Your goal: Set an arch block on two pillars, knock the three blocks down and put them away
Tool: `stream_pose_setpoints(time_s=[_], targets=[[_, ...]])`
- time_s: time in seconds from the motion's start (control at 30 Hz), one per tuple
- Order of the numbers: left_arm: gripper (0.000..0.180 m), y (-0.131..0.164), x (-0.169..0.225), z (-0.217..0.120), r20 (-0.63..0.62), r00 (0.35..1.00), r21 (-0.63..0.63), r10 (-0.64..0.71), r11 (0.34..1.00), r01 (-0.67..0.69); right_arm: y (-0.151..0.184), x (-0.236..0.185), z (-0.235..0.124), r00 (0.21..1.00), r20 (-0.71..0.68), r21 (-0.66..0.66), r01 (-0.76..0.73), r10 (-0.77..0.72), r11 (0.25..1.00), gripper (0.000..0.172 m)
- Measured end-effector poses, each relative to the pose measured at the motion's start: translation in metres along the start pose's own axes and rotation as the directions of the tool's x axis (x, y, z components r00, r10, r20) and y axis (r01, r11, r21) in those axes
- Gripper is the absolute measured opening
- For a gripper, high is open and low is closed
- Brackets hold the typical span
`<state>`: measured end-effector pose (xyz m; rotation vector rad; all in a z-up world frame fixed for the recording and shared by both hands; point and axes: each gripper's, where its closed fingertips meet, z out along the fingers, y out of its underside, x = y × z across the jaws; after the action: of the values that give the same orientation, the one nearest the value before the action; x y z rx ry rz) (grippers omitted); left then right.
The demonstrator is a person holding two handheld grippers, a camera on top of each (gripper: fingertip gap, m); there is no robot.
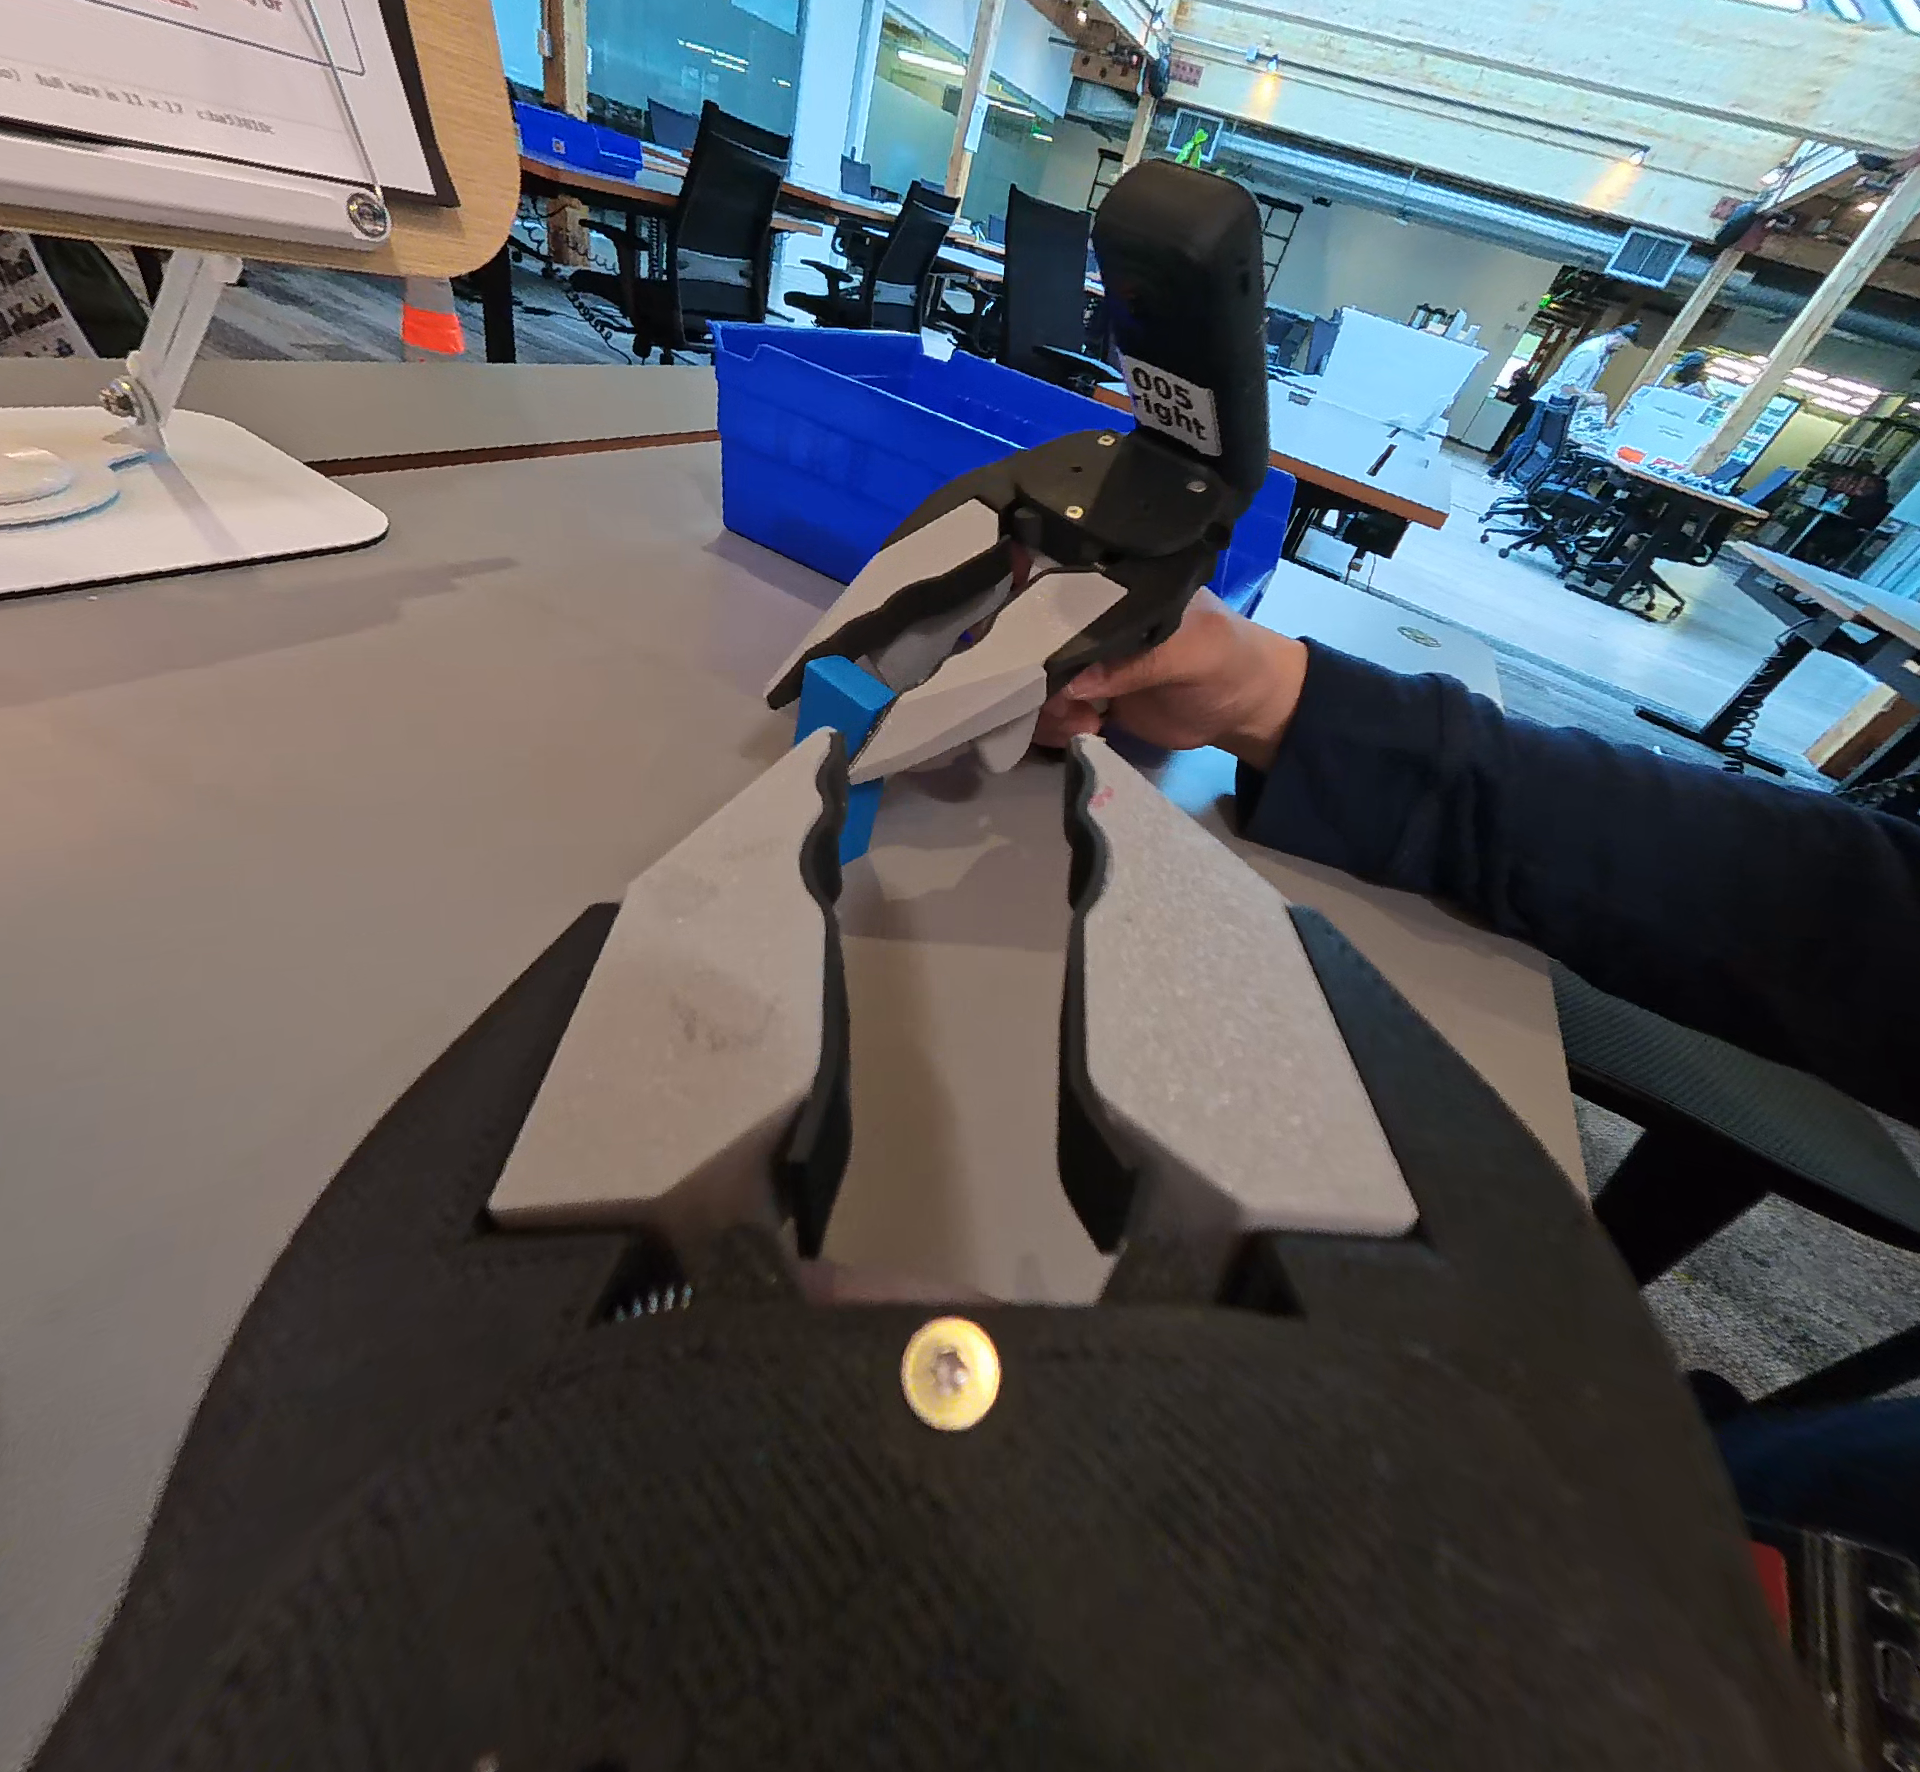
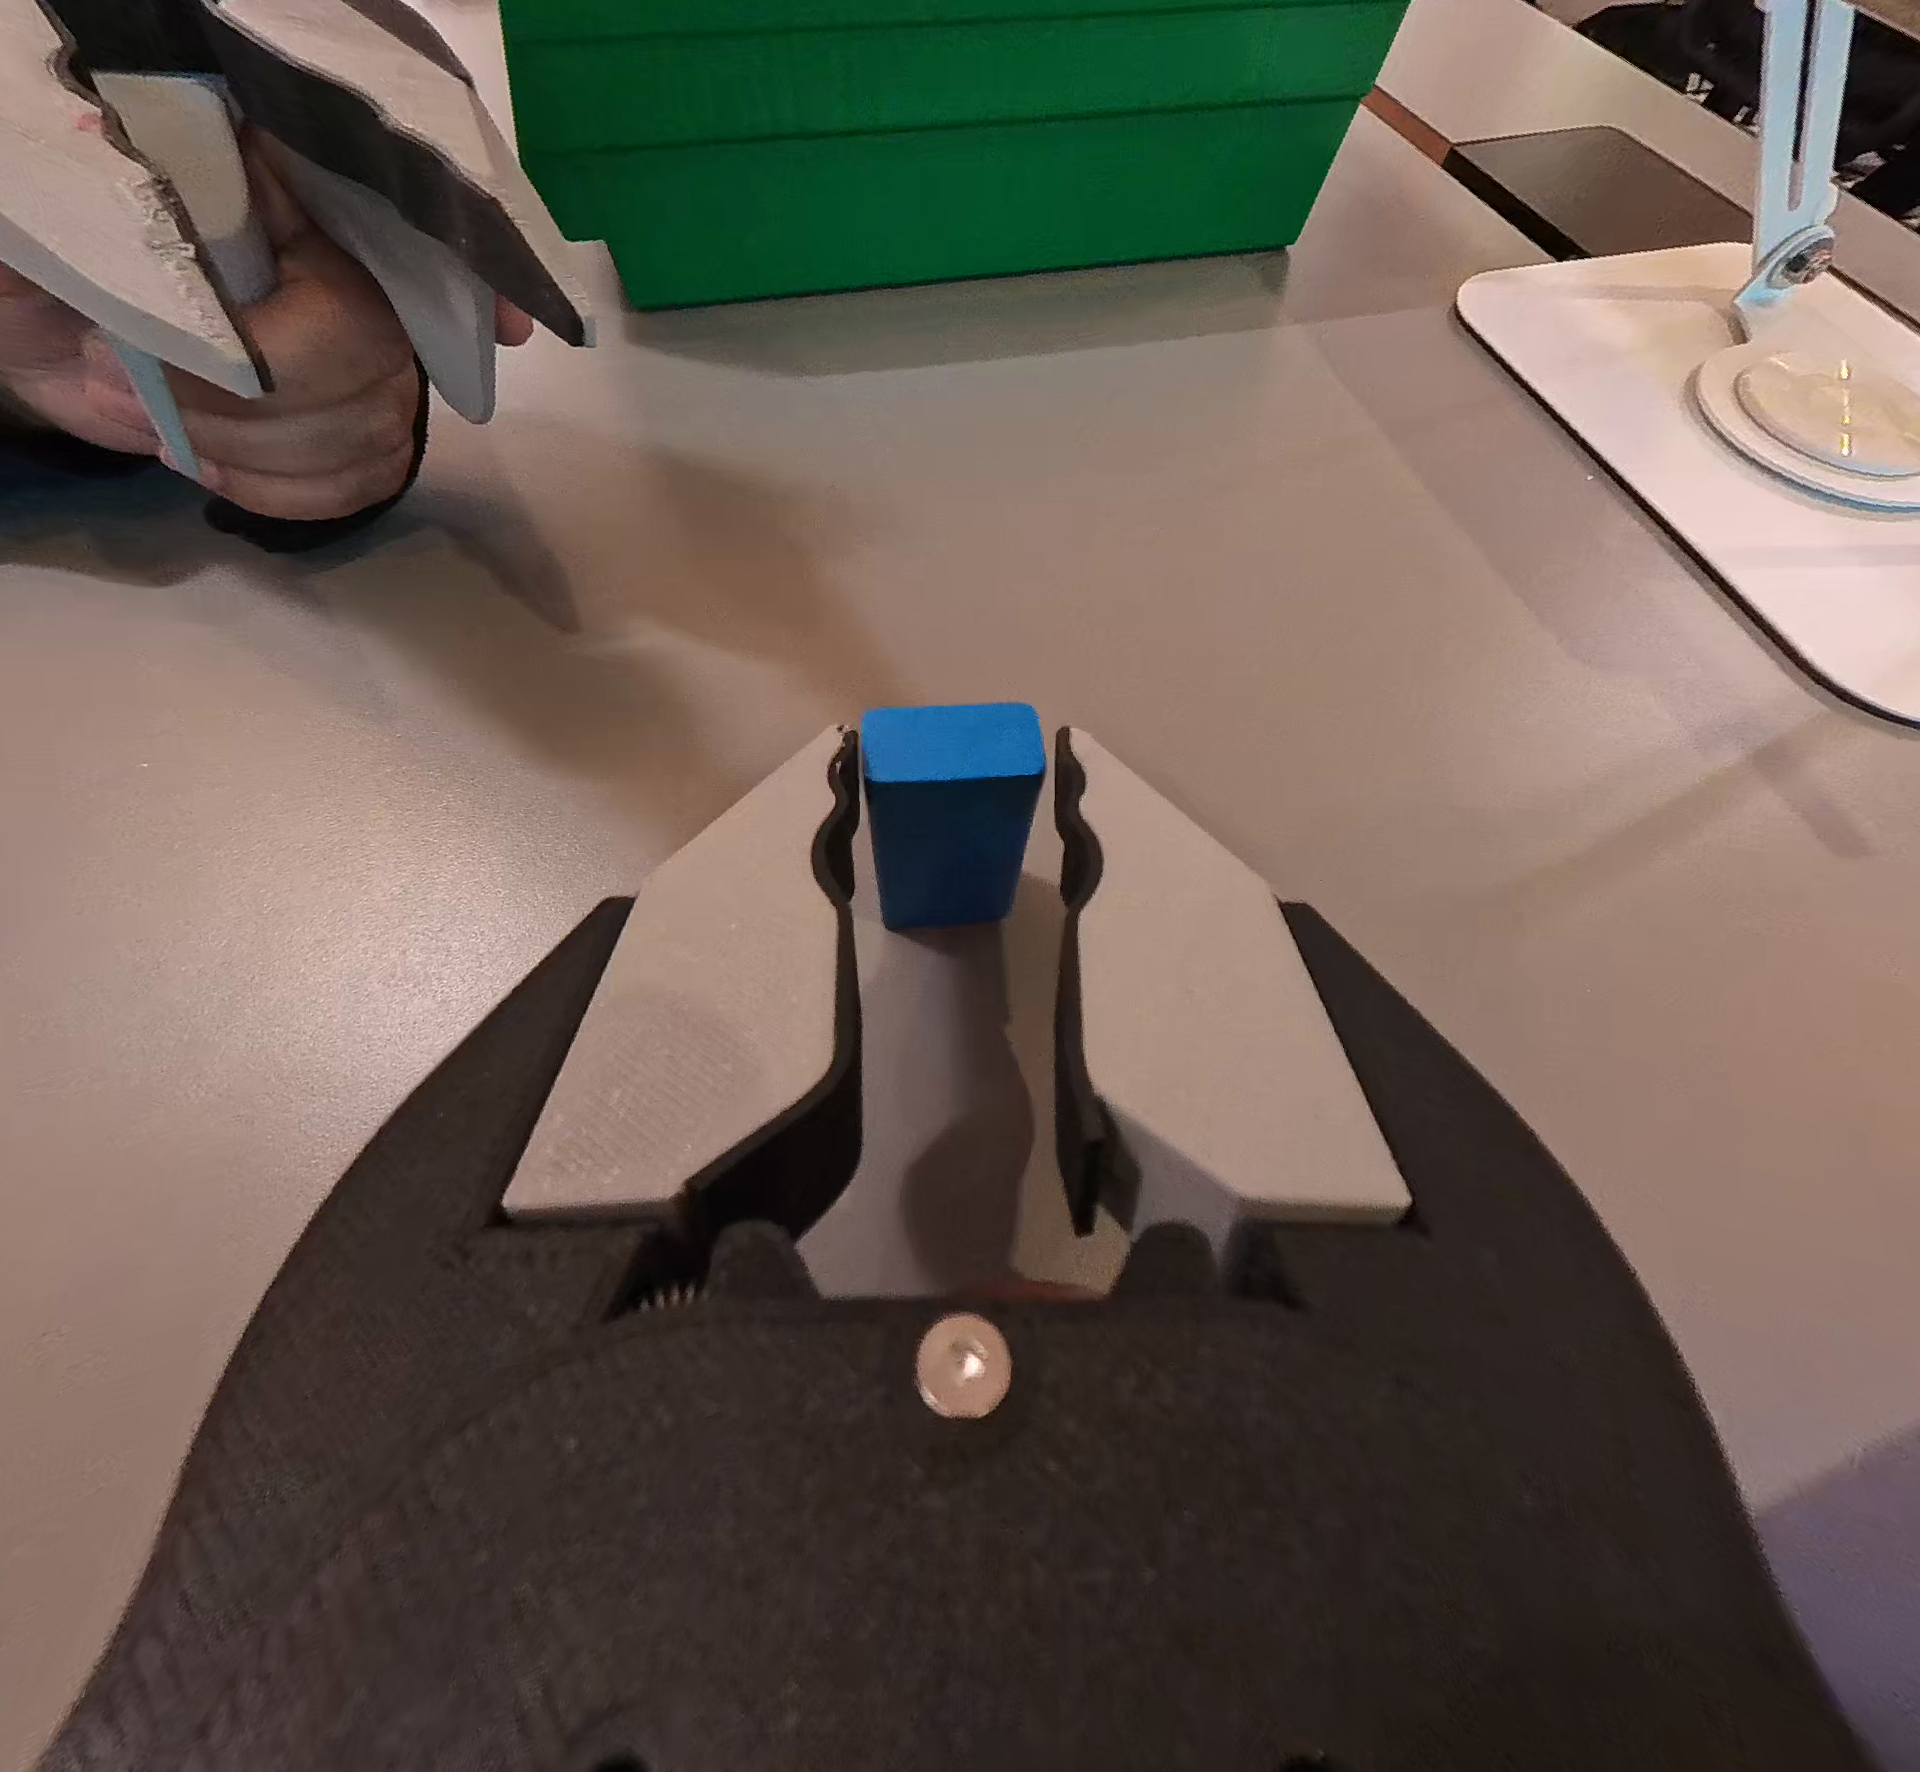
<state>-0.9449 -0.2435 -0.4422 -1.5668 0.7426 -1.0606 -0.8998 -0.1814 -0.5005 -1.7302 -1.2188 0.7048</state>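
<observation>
Grey tabletop (image 2: 1247,527) in an open office, with desks and black chairs behind. A blue block (image 2: 951,813) stands upright on the tabletop between the fingers of the right hand-held gripper (image 2: 951,756). The left pad lies at or very near the block's side; a visible gap separates the right pad from it, so the block is not clamped. The left hand-held gripper (image 1: 951,756) hangs just beside, its fingers spread with only bare tabletop between them. A green bin (image 2: 935,112) stands beyond the block in the right wrist view; a blue bin (image 1: 831,434) stands behind the right hand-held gripper in the left wrist view. A white stand base (image 2: 1662,392) rests on the tabletop.
</observation>
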Motion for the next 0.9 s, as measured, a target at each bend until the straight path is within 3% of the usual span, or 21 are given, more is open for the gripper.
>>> stream_pose_setpoints(time_s=[0.3, 0.53, 0.9], targets=[[0.039, 0.000, 0.000, 0.000, -0.002, 1.000, -0.003, -0.006, 1.000, 0.006, 0.007, -0.004, 0.003, 0.999, -0.011, -0.053, 0.051, -0.052, 0.997, 0.032], [0.039, 0.000, 0.000, 0.000, -0.006, 1.000, -0.003, -0.011, 1.000, 0.011, 0.012, -0.001, 0.001, 0.997, -0.066, -0.085, 0.036, -0.042, 0.996, 0.051], [0.040, 0.000, -0.001, 0.000, 0.000, 1.000, -0.003, -0.013, 1.000, 0.013, 0.016, -0.003, -0.015, 0.983, -0.178, -0.066, -0.065, 0.052, 0.996, 0.062]])
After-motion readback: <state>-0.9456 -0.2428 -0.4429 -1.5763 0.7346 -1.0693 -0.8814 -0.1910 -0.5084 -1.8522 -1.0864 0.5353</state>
